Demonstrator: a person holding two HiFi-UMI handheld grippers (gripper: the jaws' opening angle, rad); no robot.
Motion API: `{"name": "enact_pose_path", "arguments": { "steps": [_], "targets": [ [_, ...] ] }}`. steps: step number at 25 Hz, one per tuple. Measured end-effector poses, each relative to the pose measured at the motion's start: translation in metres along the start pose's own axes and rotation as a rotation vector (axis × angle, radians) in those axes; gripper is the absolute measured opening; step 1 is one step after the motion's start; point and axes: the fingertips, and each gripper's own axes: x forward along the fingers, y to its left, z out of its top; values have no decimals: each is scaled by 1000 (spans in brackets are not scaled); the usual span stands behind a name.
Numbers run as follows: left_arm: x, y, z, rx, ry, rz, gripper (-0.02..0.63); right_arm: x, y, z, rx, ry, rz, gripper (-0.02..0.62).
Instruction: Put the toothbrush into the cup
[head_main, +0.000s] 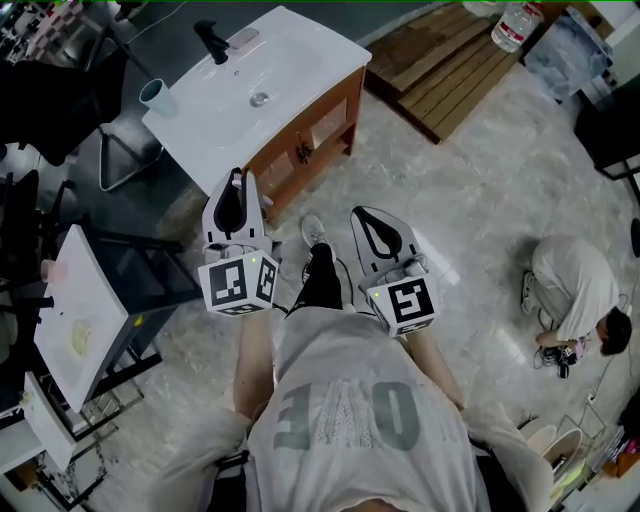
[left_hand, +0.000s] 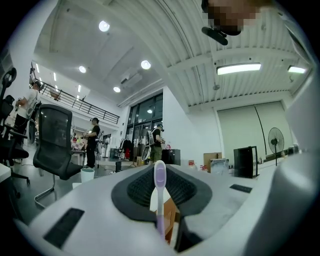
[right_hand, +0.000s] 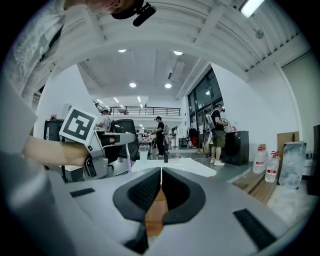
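A lilac toothbrush (left_hand: 159, 200) stands upright between the jaws of my left gripper (left_hand: 159, 167), which is shut on its handle, brush head up. In the head view this gripper (head_main: 237, 180) points at a white washbasin top (head_main: 290, 70) on a wooden cabinet, still short of it. A pale cup (head_main: 159, 96) stands on the basin top's left corner, beside a black tap (head_main: 212, 40); the cup (left_hand: 87, 174) also shows low at the left of the left gripper view. My right gripper (head_main: 364, 217) hangs alongside, its jaws shut and empty (right_hand: 161, 170). It sees the left gripper (right_hand: 95, 145) with the toothbrush (right_hand: 128, 162).
A black office chair (left_hand: 55, 145) stands left of the basin. A white table (head_main: 80, 310) is at my left. A wooden pallet (head_main: 450, 60) and water bottles (head_main: 517, 25) lie behind the basin to the right. A person (head_main: 575, 300) crouches on the floor at the right.
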Motion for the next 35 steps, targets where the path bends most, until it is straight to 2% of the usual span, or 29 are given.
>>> {"name": "enact_pose_path", "arguments": {
  "steps": [7,12,18,24,29,35],
  "targets": [
    [70,59,2,-29,2,72,74,91,-30,28,-46,30,35,32],
    [119,113,8,-45,-13,146,74,178,-49,62,-74,-13,101,32],
    [161,174,16,-30,-44,227,74,274,-49,97,-79,-90,202,32],
    [162,211,34,11,-76,306,74,324,-27,116,-93,-139,282,32],
    [148,242,48,44,-122,455,74,369,2,140,-148,-207,432,32],
    [154,245,48,51,-117,573,74,407,15,144,-160,-178,580,32]
  ]
}}
